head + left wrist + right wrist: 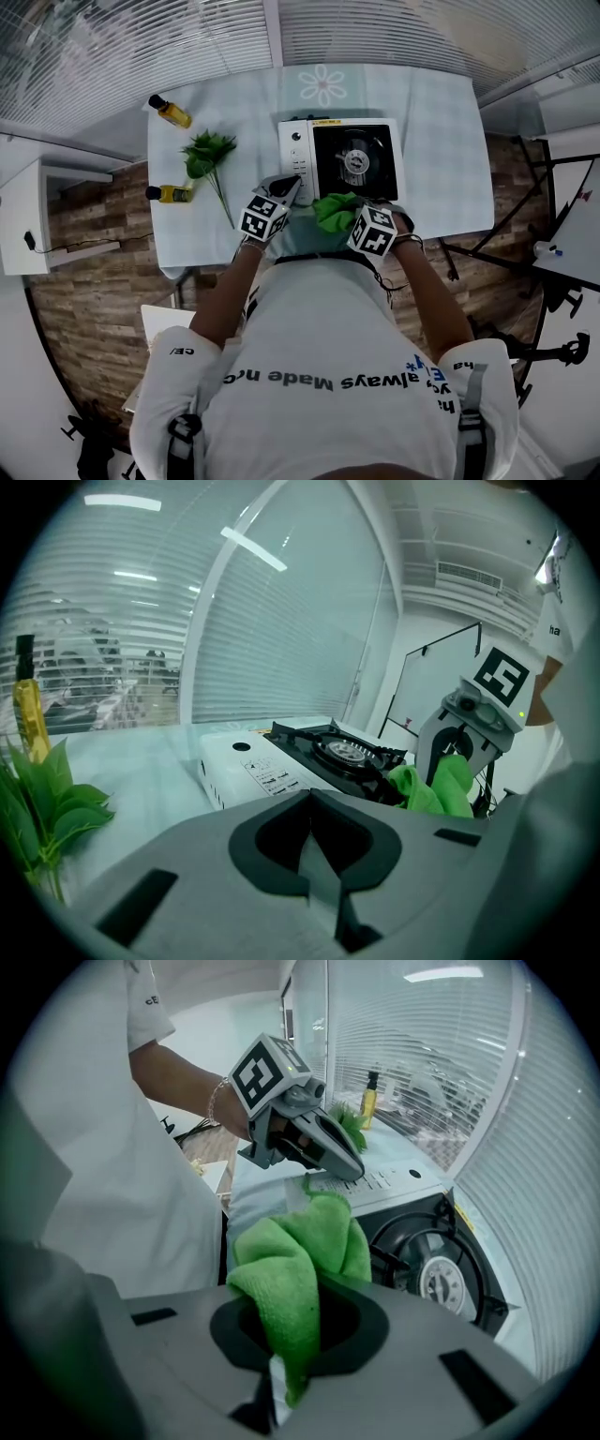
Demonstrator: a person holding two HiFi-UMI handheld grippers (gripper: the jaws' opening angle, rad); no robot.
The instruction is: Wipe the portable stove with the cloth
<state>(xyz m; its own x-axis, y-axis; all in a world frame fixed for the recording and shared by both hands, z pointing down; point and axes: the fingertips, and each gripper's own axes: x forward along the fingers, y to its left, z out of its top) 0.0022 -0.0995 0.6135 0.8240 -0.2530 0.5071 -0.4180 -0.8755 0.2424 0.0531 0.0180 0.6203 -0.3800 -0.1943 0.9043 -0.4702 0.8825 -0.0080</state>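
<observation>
Cloth (298,1274): green and bunched, at the near edge of the portable stove (343,159), beside the burner.
Right gripper (277,1384): jaws pinching one fold of the cloth.
Left gripper (314,860): jaws pressed together on nothing, tip near the stove's white control end.
Handling: likely soft, light and limp; a thick fold should resist slipping.
Stove: looks rigid, perhaps apt to slide; steadying the white end seems wise.
</observation>
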